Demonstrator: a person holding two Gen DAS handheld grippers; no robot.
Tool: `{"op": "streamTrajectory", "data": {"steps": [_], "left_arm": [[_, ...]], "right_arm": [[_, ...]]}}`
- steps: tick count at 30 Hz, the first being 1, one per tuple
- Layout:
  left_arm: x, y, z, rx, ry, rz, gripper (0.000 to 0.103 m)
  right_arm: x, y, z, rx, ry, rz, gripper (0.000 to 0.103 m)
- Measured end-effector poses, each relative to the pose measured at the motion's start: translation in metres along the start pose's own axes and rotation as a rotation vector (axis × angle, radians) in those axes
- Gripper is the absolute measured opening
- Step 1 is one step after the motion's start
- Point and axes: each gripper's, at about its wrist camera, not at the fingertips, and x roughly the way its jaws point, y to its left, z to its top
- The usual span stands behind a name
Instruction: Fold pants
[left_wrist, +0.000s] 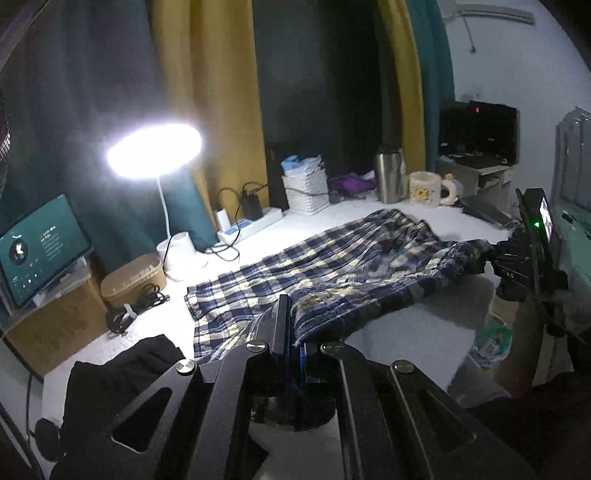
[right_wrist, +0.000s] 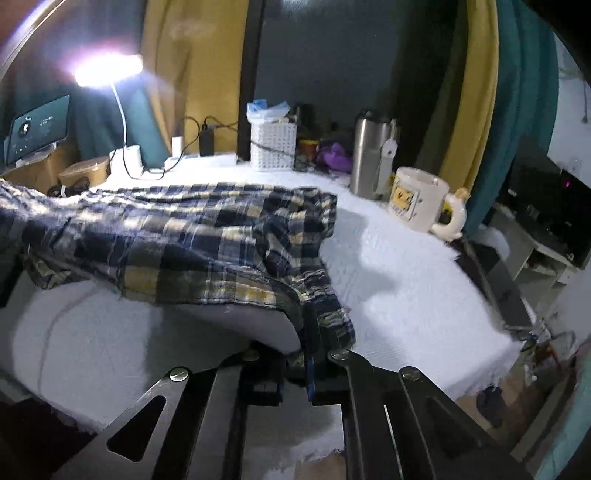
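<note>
The plaid pants (left_wrist: 325, 266) lie spread across the white bench (left_wrist: 406, 332). The left tool (left_wrist: 291, 332) pinches their near edge; the right tool (right_wrist: 314, 332) clamps another edge at 3 o'clock. Behind, at 12, a white basket (left_wrist: 306, 192) holds blue bags, beside a flask (left_wrist: 388, 177) and mug (left_wrist: 428, 188). A lamp (left_wrist: 155, 151) glares at 10.

Pants (left_wrist: 332, 266) on table (left_wrist: 406, 332), mug (left_wrist: 428, 188) behind
</note>
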Motion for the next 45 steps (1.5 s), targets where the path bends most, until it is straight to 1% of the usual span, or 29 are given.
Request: {"op": "streamTrajectory", "data": {"steps": [8,14,17,21,24,28,32,36,39,45], "left_arm": [[-0.046,-0.010,0.014,0.027,-0.111,-0.030,0.002],[-0.075,-0.022,0.023,0.068,-0.181,-0.046,0.002],[-0.087,-0.027,0.025,0.090,-0.192,-0.057,0.002],[-0.099,-0.035,0.024,0.130,-0.187,-0.074,0.002],[-0.110,-0.037,0.023,0.108,-0.197,-0.078,0.002],[-0.122,-0.040,0.025,0.123,-0.230,-0.081,0.002],[-0.127,-0.039,0.024,0.125,-0.240,-0.088,0.002],[-0.120,-0.034,0.026,0.138,-0.228,-0.074,0.002],[-0.110,-0.028,0.027,0.143,-0.211,-0.062,0.002],[-0.087,-0.013,0.033,0.123,-0.200,-0.051,0.002]], "right_arm": [[-0.055,-0.012,0.018,0.033,-0.126,-0.051,0.008],[-0.085,-0.020,0.024,0.059,-0.188,-0.063,0.008],[-0.099,-0.024,0.023,0.071,-0.207,-0.063,0.008],[-0.115,-0.028,0.018,0.087,-0.224,-0.065,0.008],[-0.126,-0.029,0.017,0.112,-0.242,-0.058,0.008],[-0.136,-0.027,0.020,0.122,-0.268,-0.064,0.008],[-0.142,-0.027,0.020,0.127,-0.279,-0.059,0.008],[-0.140,-0.026,0.027,0.113,-0.284,-0.056,0.008],[-0.131,-0.025,0.035,0.102,-0.276,-0.051,0.008],[-0.107,-0.021,0.054,0.096,-0.256,-0.033,0.008]]}}
